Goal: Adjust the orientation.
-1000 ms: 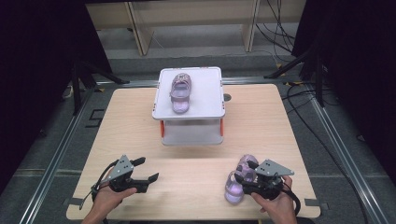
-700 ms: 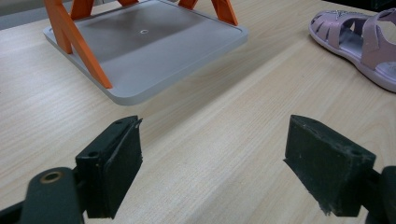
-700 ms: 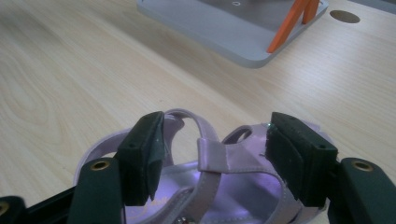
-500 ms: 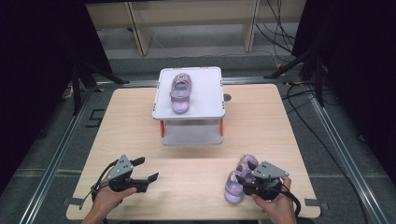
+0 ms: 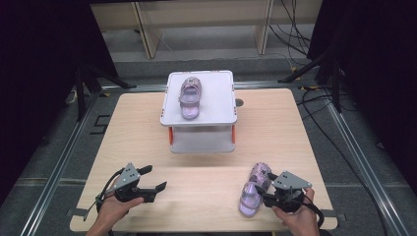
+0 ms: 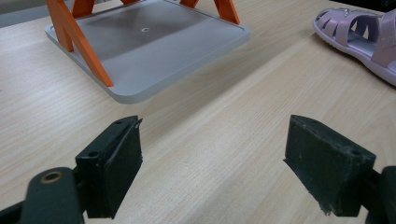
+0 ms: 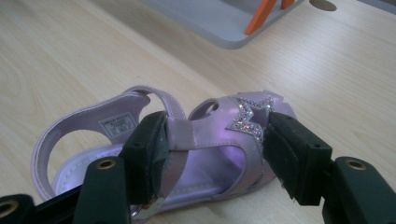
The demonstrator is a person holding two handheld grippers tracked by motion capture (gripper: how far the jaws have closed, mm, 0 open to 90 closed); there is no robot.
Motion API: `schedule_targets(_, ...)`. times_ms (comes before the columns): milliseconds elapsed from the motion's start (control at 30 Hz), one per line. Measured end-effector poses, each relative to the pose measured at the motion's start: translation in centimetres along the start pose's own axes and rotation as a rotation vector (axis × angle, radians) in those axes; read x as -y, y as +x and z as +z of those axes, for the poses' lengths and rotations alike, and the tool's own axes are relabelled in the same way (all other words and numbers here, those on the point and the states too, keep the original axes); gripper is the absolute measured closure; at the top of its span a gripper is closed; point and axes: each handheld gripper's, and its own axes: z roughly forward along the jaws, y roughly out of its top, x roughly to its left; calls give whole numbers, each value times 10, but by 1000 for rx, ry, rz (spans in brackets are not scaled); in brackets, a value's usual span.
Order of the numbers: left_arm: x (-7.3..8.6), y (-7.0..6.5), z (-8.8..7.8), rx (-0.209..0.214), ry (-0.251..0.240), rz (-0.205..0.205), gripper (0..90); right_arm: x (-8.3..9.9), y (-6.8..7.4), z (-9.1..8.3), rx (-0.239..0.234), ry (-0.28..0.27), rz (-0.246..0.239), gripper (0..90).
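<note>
Right gripper [image 7: 212,154]: jaws have just been closing and now clasp the strap of the lilac sandal [image 7: 187,154], one pad at each side of the upper, by the glittery star [image 7: 250,119]. The sandal rests on the wooden table [image 5: 147,142] at the near right edge; compared with a second ago the gripper sits lower over it.

Left gripper [image 6: 212,163]: jaws spread wide with nothing between them, unmoved at the near left.

The matching sandal [image 5: 189,96] already lies on top of the white stand [image 5: 219,105]. Judgement: grasp secured; lifting this sandal toward the stand is next.
</note>
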Motion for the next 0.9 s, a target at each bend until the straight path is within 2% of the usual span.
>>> schedule_targets(100,1,0,1,-2,-9,-7,180,0,-1,-2,5,4,0,400)
schedule_targets(133,0,1,1,-5,-1,-2,180,0,1,-1,-8,12,23,400)
schedule_targets(233,0,0,2,3,5,-2,180,0,4,3,-1,9,32,403)
schedule_targets(267,0,0,2,-7,8,8,180,-1,4,3,12,5,12,403)
schedule_targets(333,0,-1,3,3,0,0,180,-1,4,2,20,9,2,401)
schedule_targets(400,0,0,2,-2,8,12,180,-1,3,1,15,16,13,404)
schedule_targets(467,1,0,2,-6,-3,-2,180,-1,3,1,20,23,16,409)
schedule_targets(533,0,1,0,-9,8,4,180,-3,3,-1,22,33,-2,420)
schedule_targets(633,1,0,1,-4,-8,-5,180,-4,2,-4,18,42,-9,431)
schedule_targets(800,0,2,0,-12,12,29,180,-4,1,-7,5,59,-23,446)
schedule_targets(833,1,0,1,-4,-7,-4,180,-4,1,-6,3,61,-37,446)
schedule_targets(900,1,0,1,-5,-7,-6,180,-4,2,-7,5,67,-36,439)
